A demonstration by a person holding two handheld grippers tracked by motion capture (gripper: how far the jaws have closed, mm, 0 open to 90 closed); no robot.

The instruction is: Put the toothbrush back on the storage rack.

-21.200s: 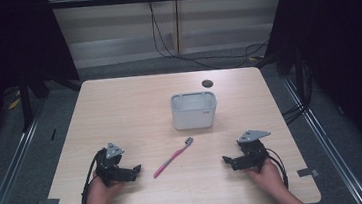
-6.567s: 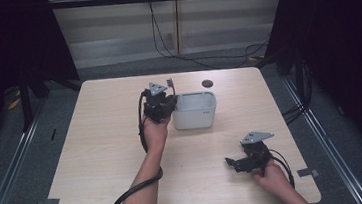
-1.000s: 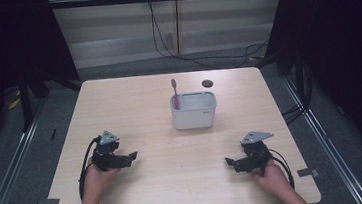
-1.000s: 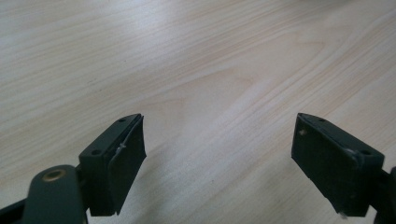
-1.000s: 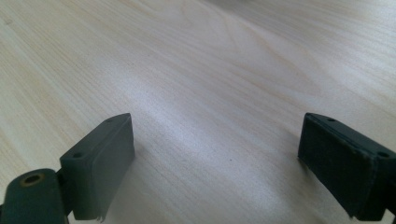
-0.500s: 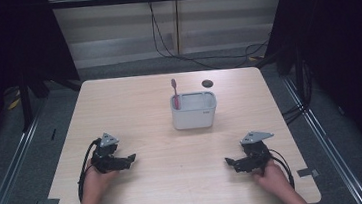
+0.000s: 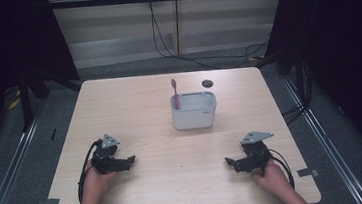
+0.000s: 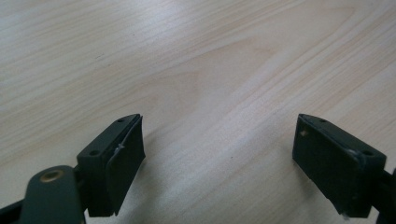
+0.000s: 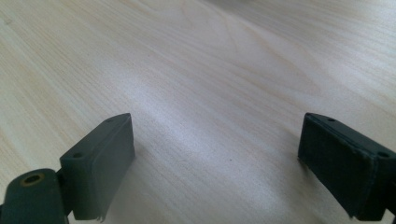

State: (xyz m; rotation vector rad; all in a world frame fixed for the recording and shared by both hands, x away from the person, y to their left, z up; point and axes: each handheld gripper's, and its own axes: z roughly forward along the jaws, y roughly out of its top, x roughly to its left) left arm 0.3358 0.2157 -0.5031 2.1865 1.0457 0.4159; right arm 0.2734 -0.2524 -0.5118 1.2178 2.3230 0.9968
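A pink toothbrush (image 7: 174,93) stands upright in the left end of a white rectangular holder (image 7: 194,110) at the table's middle. My left gripper (image 7: 130,161) rests on the wood near the front left, held by a hand, well short of the holder. In the left gripper view its jaws stand wide apart over bare wood, so my left gripper (image 8: 217,161) is open and holds nothing. My right gripper (image 7: 229,163) lies at the front right, also in a hand. The right gripper view shows my right gripper (image 9: 217,165) open over bare wood.
A small dark round object (image 7: 207,83) lies on the light wooden table (image 7: 134,101) behind the holder. Black cables trail from both grippers toward the front edge. Dark floor and metal rails surround the table on all sides.
Since the oldest frame the toothbrush has gone from lying on the table into the holder, and my left gripper has come back to the front left. Over the last second nothing moves.
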